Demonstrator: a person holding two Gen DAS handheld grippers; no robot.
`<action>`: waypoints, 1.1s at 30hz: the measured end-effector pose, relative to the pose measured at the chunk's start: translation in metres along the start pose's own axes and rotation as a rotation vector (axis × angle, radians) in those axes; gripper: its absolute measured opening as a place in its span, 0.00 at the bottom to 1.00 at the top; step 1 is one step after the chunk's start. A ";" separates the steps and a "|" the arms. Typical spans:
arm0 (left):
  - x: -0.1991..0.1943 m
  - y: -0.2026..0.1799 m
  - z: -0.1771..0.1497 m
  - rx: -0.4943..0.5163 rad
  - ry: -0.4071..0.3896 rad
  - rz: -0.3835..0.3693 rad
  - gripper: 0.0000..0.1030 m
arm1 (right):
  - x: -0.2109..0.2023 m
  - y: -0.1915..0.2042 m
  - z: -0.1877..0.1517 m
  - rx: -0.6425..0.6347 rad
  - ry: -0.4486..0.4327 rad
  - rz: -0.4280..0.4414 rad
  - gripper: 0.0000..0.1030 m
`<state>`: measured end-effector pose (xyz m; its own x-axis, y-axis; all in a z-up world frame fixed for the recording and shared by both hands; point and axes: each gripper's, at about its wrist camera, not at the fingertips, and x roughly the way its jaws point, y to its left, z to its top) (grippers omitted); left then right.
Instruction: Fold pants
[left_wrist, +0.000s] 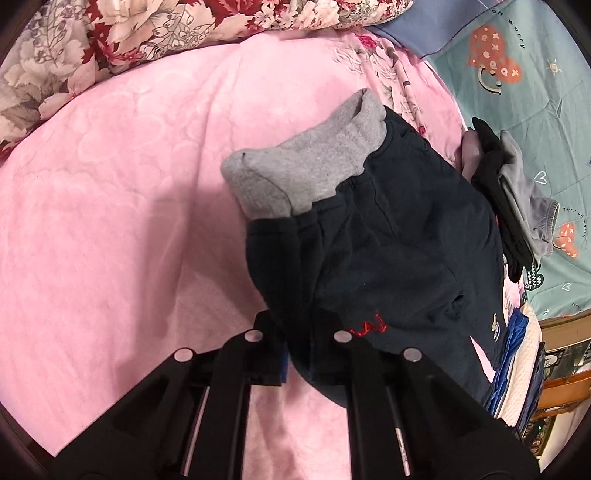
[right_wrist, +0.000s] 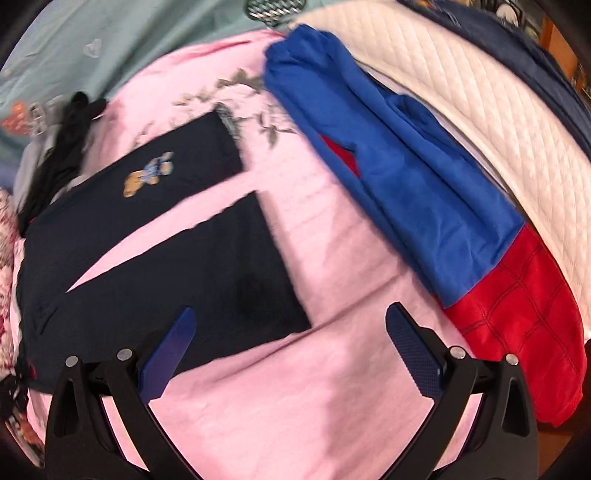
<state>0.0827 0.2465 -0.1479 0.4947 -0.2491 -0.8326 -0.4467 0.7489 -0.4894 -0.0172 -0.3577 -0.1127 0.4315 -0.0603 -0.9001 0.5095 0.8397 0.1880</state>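
Observation:
Dark navy pants (left_wrist: 388, 240) lie on the pink blanket (left_wrist: 110, 203), and their grey fleece waistband (left_wrist: 306, 162) is turned out at the far end. My left gripper (left_wrist: 299, 354) is shut on the near edge of the pants, beside a bit of red embroidery (left_wrist: 369, 326). In the right wrist view the two legs of the pants (right_wrist: 207, 266) spread apart in a V, and the far leg carries a small bear patch (right_wrist: 147, 175). My right gripper (right_wrist: 291, 310) stands open just above the blanket at the hem of the nearer leg, with nothing between its blue pads.
A blue and red garment (right_wrist: 406, 184) lies to the right of the legs, against a white quilted cover (right_wrist: 461, 92). Black and grey clothes (left_wrist: 509, 195) are piled beyond the pants on a teal sheet (left_wrist: 535, 92). A floral quilt (left_wrist: 110, 33) borders the far side.

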 end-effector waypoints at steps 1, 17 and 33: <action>0.001 -0.001 0.001 0.002 0.003 0.001 0.08 | 0.007 0.001 0.000 -0.001 0.012 0.041 0.99; -0.023 0.001 -0.004 0.003 -0.059 -0.002 0.06 | 0.001 0.013 -0.011 -0.056 0.015 0.116 0.10; -0.092 0.004 -0.038 0.171 -0.144 0.109 0.72 | -0.005 0.012 -0.055 -0.226 0.008 -0.120 0.53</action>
<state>0.0067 0.2495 -0.0830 0.5574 -0.0801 -0.8264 -0.3768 0.8625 -0.3377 -0.0539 -0.3174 -0.1275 0.3719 -0.1634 -0.9138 0.3767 0.9263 -0.0123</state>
